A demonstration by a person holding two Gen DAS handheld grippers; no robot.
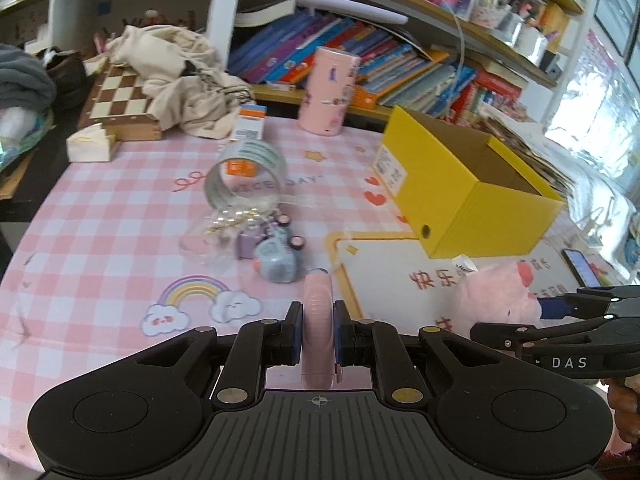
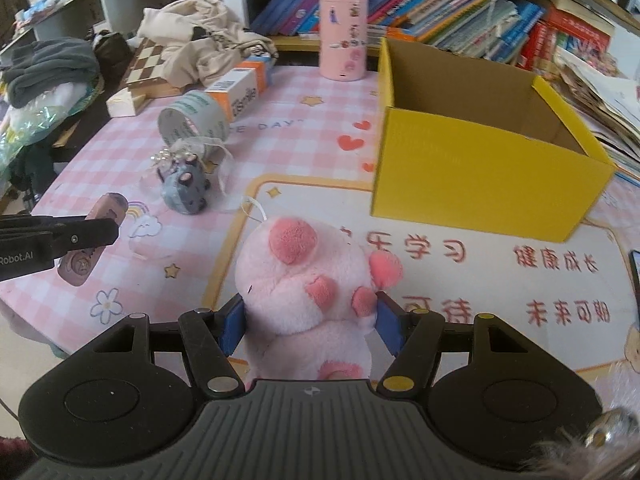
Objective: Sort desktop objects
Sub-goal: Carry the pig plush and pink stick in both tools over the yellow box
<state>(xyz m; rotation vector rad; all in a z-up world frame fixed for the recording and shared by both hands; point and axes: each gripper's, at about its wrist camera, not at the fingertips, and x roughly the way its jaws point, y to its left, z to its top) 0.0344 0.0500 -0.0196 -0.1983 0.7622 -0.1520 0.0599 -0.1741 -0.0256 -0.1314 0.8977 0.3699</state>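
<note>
My left gripper (image 1: 317, 330) is shut on a flat pink case (image 1: 318, 320), held on edge above the checked mat; the case also shows in the right wrist view (image 2: 96, 236). My right gripper (image 2: 310, 320) is shut on a pink plush pig (image 2: 308, 276), which also shows at the right of the left wrist view (image 1: 496, 296). An open, empty yellow box (image 2: 480, 176) stands ahead of the pig; it also shows in the left wrist view (image 1: 472, 192). A grey-blue toy (image 1: 278, 260) and a tape roll (image 1: 244, 172) lie mid-table.
A pink cylinder tin (image 1: 328, 90) and an orange-white carton (image 1: 250, 124) stand at the back. A chessboard box (image 1: 118, 100) with cream cloth (image 1: 180, 76) is at the back left. Bookshelves (image 1: 360, 56) line the rear. A phone (image 1: 582, 266) lies at the right.
</note>
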